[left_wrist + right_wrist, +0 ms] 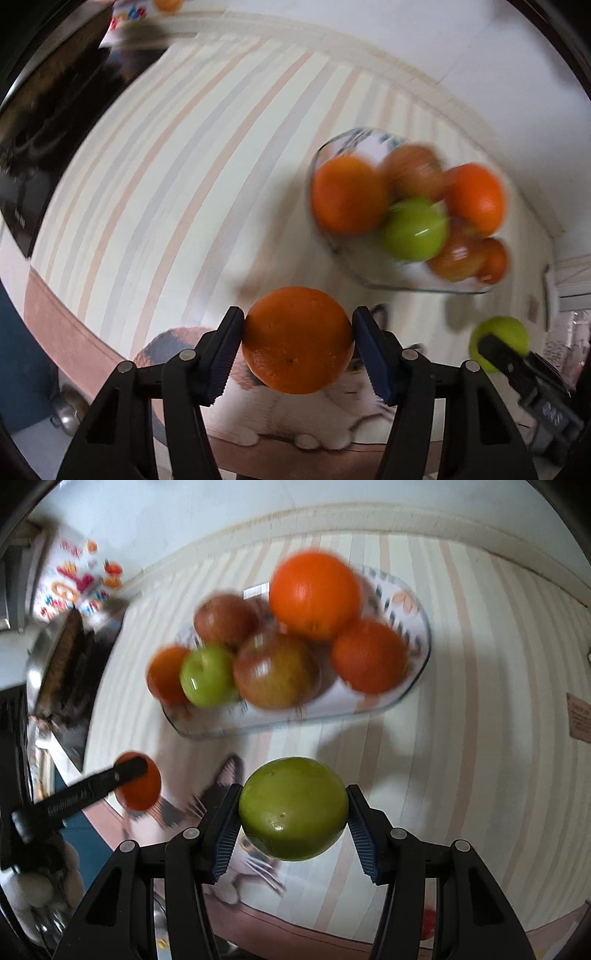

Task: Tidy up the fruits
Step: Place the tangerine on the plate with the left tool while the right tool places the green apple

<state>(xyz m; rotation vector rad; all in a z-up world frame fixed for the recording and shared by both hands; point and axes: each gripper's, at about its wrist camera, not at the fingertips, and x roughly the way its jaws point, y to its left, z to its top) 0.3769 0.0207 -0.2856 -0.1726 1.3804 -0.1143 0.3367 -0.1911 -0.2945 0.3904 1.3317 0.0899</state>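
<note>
We are holding an orange [297, 339] pinched in the left gripper [297, 349] and a green apple [293, 809] clamped in the right gripper [293, 821], both lying just short of the fruit-filled glass dish [417, 675] ahead on the striped tablecloth [480, 738]

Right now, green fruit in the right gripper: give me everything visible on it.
The green fruit is round, smooth and glossy, apple-like, with a small highlight and a dark speck low on its skin; no stem shows. It sits between the ribbed blue pads of the right gripper, which press its two sides, and nothing else touches it. It looks lifted clear of the striped tablecloth, on the near side of the glass fruit dish. The left wrist view shows it partly behind one finger.
</note>
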